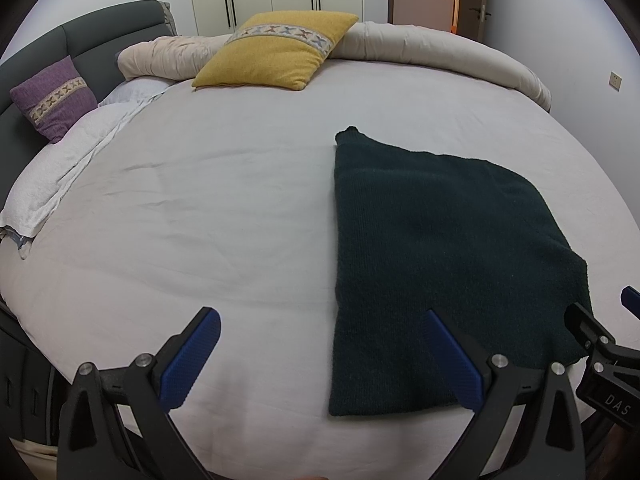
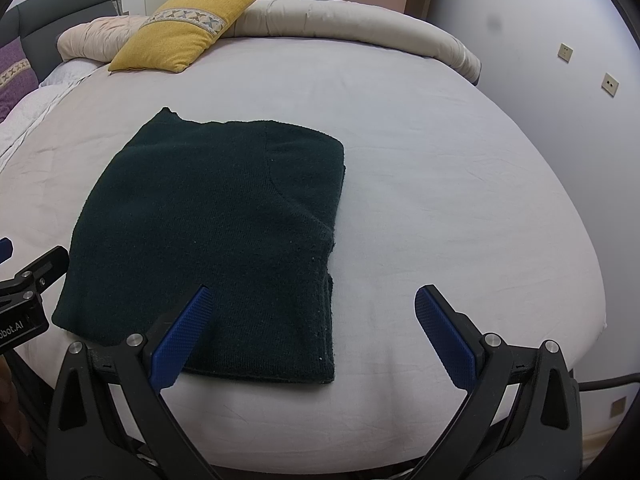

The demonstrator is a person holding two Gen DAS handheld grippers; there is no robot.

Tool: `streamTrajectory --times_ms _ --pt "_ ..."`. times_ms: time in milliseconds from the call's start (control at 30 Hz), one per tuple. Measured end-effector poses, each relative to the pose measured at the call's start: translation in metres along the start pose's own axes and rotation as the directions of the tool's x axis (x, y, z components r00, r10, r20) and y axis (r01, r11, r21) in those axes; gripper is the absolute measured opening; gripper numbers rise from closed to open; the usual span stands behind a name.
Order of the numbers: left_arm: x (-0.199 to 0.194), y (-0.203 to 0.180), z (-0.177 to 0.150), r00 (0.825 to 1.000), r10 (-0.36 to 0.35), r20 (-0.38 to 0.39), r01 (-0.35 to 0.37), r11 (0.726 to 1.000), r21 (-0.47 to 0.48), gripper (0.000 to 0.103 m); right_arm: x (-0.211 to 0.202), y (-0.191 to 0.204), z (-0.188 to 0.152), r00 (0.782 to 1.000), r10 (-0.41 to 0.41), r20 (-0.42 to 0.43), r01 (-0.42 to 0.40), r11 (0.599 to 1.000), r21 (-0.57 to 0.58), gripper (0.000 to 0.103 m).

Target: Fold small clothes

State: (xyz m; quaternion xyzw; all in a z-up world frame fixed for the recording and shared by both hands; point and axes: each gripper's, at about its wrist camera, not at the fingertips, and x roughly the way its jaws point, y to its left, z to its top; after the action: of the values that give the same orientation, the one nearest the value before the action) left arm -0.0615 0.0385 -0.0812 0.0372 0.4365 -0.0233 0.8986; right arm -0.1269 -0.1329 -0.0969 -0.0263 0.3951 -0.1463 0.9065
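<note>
Blue-padded left gripper (image 1: 324, 356) hung wide apart, empty; right gripper (image 2: 312, 332) gaped too. Between them, just ahead, lay the dark green sweater (image 2: 216, 216), already a layered rectangle on the bed sheet (image 2: 440, 160). Perhaps one halving fold remained.

Both wrist views look low across the bed (image 1: 240, 200), sharing the sweater (image 2: 208, 220).
</note>
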Motion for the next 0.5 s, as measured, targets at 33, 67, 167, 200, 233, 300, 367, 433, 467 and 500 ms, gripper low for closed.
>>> streamTrajectory --times_ms 33,67,167,200,233,300,367,433,467,500 --pt "0.0002 0.0001 0.0006 1.000 -0.001 0.000 0.001 1.000 -0.001 0.103 0.0001 -0.0006 0.0004 1.000 0.001 0.000 -0.001 1.000 0.000 0.103" --pt "0.0002 0.0001 0.0007 1.000 -0.001 0.000 0.001 1.000 -0.001 0.103 0.0000 -0.0011 0.0006 1.000 0.001 0.000 -0.001 1.000 0.000 0.103" --pt "0.0008 0.0003 0.0004 1.000 -0.002 -0.001 0.002 1.000 -0.001 0.103 0.0003 0.0005 -0.0008 1.000 0.001 -0.001 -0.001 1.000 -0.001 0.103" --pt "0.0005 0.0002 -0.0004 1.000 -0.003 -0.002 0.003 1.000 -0.001 0.103 0.0006 0.0003 -0.0008 1.000 0.002 -0.001 -0.002 1.000 -0.002 0.103" --pt "0.0012 0.0005 0.0000 1.000 -0.004 -0.002 0.004 1.000 -0.001 0.103 0.0008 0.0002 -0.0007 1.000 0.002 -0.002 -0.002 1.000 -0.001 0.103" --pt "0.0017 0.0008 -0.0005 1.000 -0.004 -0.002 0.004 1.000 -0.001 0.103 0.0008 0.0001 -0.0004 1.000 0.002 -0.001 -0.002 1.000 -0.002 0.103" --pt "0.0018 0.0010 -0.0001 1.000 -0.005 -0.002 0.005 1.000 -0.001 0.103 0.0012 -0.0012 0.0003 1.000 0.002 -0.002 -0.002 1.000 -0.002 0.103" --pt "0.0016 0.0007 -0.0007 1.000 -0.004 -0.002 0.004 1.000 0.000 0.103 0.0008 0.0000 -0.0004 1.000 0.002 -0.002 -0.002 1.000 -0.002 0.103" --pt "0.0015 0.0007 -0.0008 1.000 -0.004 -0.002 0.004 1.000 -0.001 0.103 0.0017 -0.0015 0.0008 1.000 0.003 -0.002 -0.003 1.000 -0.003 0.103" --pt "0.0017 0.0009 -0.0003 1.000 -0.005 -0.003 0.005 1.000 -0.001 0.103 0.0014 -0.0004 0.0002 1.000 0.004 -0.003 -0.004 1.000 -0.004 0.103"
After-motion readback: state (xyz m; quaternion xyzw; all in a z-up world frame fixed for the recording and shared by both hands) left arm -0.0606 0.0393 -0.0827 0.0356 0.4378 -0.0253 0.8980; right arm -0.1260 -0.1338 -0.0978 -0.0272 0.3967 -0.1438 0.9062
